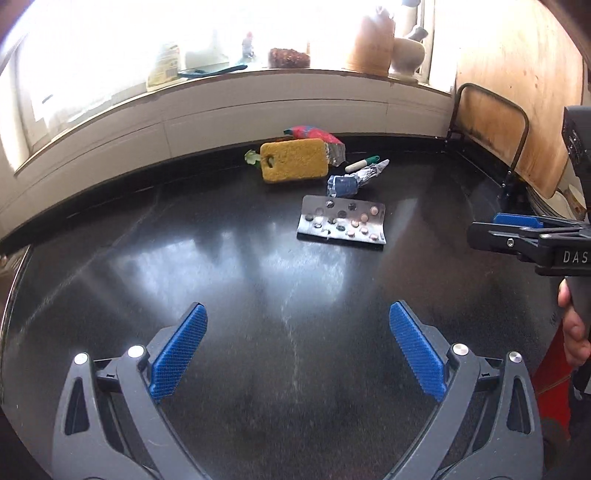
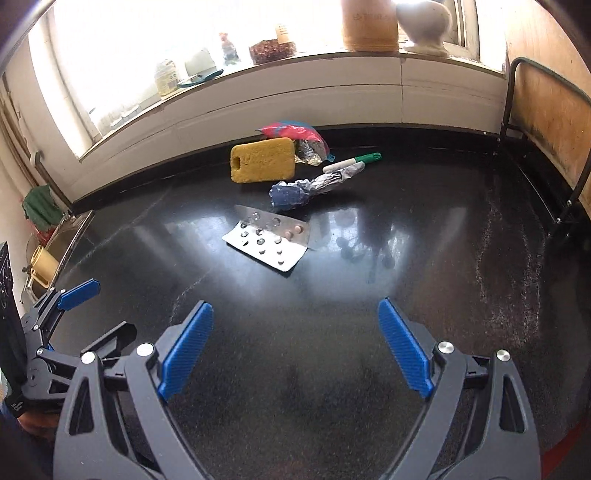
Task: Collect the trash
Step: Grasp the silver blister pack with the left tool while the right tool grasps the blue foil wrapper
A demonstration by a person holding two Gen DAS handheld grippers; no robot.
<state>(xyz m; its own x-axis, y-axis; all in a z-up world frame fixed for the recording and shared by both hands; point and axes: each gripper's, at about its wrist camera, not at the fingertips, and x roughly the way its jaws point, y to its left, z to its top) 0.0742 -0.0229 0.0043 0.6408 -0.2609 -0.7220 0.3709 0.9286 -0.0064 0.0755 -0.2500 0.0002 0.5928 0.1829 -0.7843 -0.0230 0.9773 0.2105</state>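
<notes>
1. Both tools empty and spread wide: left gripper (image 1: 297, 332) and right gripper (image 2: 295, 330) hover over bare black countertop (image 1: 221, 258), nothing between the blue pads (image 1: 181, 350).
2. Trash bunched toward the back edge of the countertop, below the window ledge (image 1: 258, 85): blister pack (image 1: 341, 223) nearest, then crumpled blue-and-foil wrapper (image 1: 349, 182), green-capped white tube (image 1: 362, 163), red-and-blue foil packet (image 1: 317, 138); yellow sponge (image 1: 294, 160) touching that packet.
3. Deciding relation: blister pack straight ahead and slightly right of the left gripper, straight ahead and slightly left of the right gripper, so roughly between the two.
4. Long axis of the blister pack about parallel to the back edge, flat on the countertop, one long edge curled up; probably easiest pinched across that raised edge.
5. Nearer arm hard to call; right gripper looks marginally closer, seen from the left wrist at the right side of the countertop, level with the pack.
6. Writing: "DAS" readable on the right gripper body; label on the ledge jar (image 2: 369, 22) too washed out to read; none legible on the trash.
7. Nothing collected yet by the look of it.
</notes>
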